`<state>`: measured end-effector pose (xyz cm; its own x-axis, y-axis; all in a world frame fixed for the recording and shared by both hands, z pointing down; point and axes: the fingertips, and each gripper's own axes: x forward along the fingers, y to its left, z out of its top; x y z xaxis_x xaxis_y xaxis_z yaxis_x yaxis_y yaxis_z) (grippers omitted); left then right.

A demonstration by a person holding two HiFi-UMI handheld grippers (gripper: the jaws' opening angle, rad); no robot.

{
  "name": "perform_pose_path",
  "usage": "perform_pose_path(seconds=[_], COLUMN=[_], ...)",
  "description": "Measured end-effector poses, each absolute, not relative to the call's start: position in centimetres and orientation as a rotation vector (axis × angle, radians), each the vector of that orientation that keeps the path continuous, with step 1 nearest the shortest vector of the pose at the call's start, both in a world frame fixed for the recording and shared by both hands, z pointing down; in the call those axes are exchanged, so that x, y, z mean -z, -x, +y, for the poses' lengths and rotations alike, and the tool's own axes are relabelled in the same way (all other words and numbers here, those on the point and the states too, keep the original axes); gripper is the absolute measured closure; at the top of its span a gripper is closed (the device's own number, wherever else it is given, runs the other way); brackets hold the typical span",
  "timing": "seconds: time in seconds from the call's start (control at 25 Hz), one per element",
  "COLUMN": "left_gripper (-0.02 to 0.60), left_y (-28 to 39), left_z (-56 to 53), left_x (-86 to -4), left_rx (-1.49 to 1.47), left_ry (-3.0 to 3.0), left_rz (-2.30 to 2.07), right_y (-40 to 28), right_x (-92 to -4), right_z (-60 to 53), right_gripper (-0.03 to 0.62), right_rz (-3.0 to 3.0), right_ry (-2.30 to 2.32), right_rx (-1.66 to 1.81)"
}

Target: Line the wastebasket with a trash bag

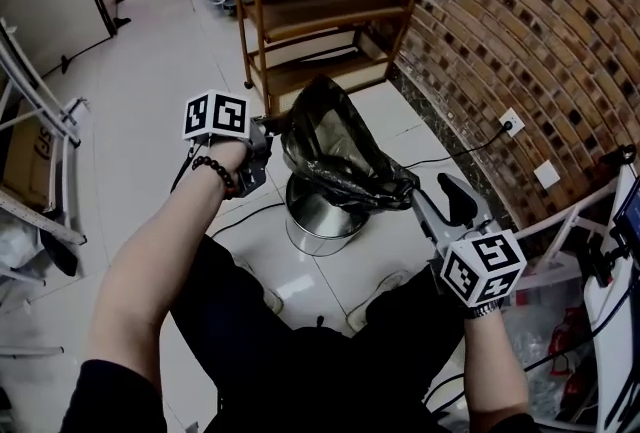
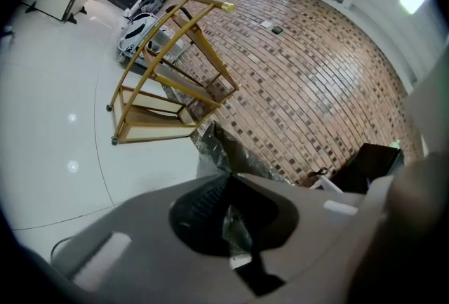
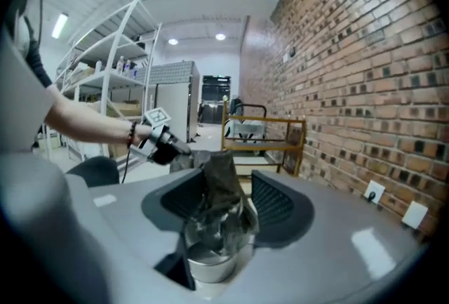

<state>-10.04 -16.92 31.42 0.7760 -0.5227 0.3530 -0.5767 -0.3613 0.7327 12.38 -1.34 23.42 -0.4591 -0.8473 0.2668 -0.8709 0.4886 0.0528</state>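
A round metal wastebasket (image 1: 318, 219) stands on the white tiled floor in front of my knees. Above it hangs a black trash bag (image 1: 338, 143), its mouth spread and its lower part bunched over the basket's rim. My left gripper (image 1: 272, 129) is shut on the bag's upper left edge, and a strip of film (image 2: 235, 225) shows pinched between its jaws. My right gripper (image 1: 412, 193) is at the bag's right side. In the right gripper view its jaws stand wide apart, with the bag (image 3: 221, 187) loose between them over the wastebasket (image 3: 207, 264).
A wooden shelf cart (image 1: 320, 11) stands just behind the basket, against a brick wall (image 1: 520, 41). A wall socket (image 1: 511, 122) feeds a cable along the floor. A metal rack (image 1: 40, 121) is at the left and a white frame (image 1: 600, 251) at the right.
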Motion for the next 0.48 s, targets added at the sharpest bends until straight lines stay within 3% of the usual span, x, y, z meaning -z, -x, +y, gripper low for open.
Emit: perform_pose_path(seconds=[0.24, 0.36, 0.48], left_gripper=[0.578, 0.578, 0.578], left_y=[9.3, 9.3, 9.8], left_z=[-14.4, -13.3, -12.1], left_x=[-29.6, -29.5, -30.2], left_rx=[-0.067, -0.07, -0.079], left_ry=[-2.094, -2.114, -2.111], left_rz=[-0.765, -0.762, -0.764], right_y=[-8.8, -6.7, -8.7], right_x=[-16.2, -22.9, -31.1], right_z=[-6.8, -10.4, -12.2], right_gripper=[0.368, 0.29, 0.267], right_rz=[-2.408, -2.129, -1.901], right_ry=[-1.403, -1.162, -1.026], right_rx=[0.032, 0.038, -0.078])
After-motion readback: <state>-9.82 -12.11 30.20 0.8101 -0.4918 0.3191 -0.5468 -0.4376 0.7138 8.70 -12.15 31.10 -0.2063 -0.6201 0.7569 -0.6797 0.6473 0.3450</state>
